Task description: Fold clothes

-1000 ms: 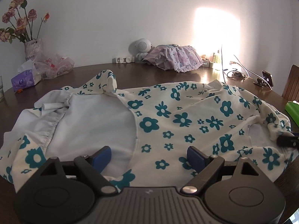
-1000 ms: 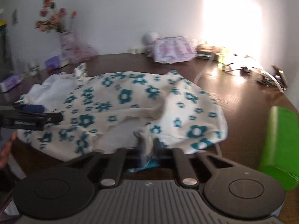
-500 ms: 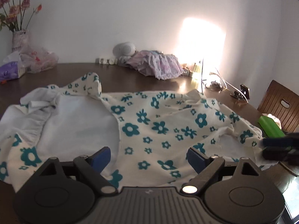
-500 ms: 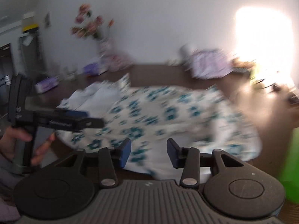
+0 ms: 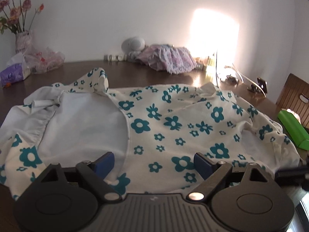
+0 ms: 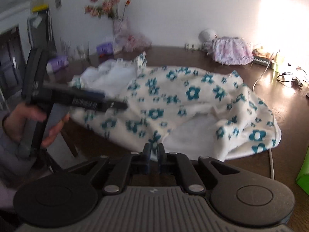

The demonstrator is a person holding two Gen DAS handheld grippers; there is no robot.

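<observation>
Clearly the garment (image 5: 173, 123) is soft, light and floppy: a cream knit with teal flowers, lying rumpled across the dark counter (image 5: 135, 77), its white lining turned out on the left. It will sag and drag if lifted by one point, so I judge the hems and corners the best holds. My right hand-held gripper (image 6: 153, 152) is closing to a near-shut pinch, with the near hem between its blue pads. My left hand-held gripper (image 5: 153, 161) hangs released, jaws wide, above the near edge, gripping nothing. The near hem runs along the counter's front edge. Behind the cloth there is bare wood for a fold; a green box (image 5: 291, 129) and cables (image 6: 285, 77) crowd the right side.
</observation>
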